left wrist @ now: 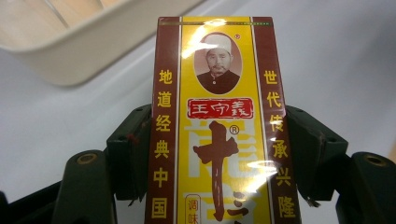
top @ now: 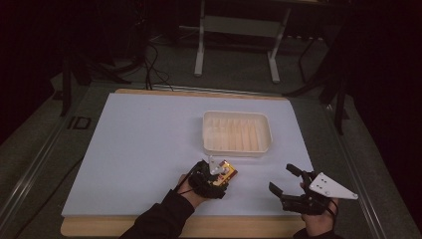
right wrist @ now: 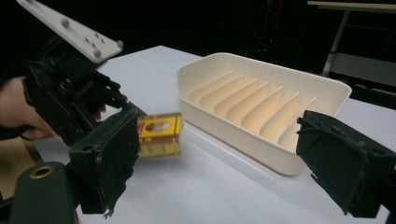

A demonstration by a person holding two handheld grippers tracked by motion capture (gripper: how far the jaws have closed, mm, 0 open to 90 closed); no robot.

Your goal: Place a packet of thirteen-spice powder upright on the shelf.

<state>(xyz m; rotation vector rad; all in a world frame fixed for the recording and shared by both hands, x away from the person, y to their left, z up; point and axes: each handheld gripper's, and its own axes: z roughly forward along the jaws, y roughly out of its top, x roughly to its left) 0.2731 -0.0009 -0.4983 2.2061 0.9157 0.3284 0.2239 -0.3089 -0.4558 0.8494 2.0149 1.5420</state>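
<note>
A yellow and dark red seasoning box (left wrist: 217,126) with Chinese print is clamped between the jaws of my left gripper (top: 225,175), near the table's front. In the right gripper view the box (right wrist: 159,134) pokes out from the left gripper (right wrist: 74,100), close to the cream tray. That cream slotted tray (top: 237,132) stands just beyond the box, its ribbed inside holding nothing I can see. My right gripper (top: 285,180) hovers at the front right, jaws wide apart, with nothing between them. Its fingertips (right wrist: 109,163) frame the tray (right wrist: 261,107).
A white sheet (top: 149,144) covers the wooden table. The table's front edge (top: 199,226) lies just under the person's sleeve. A metal stand's legs (top: 199,55) rise on the dark floor beyond the table.
</note>
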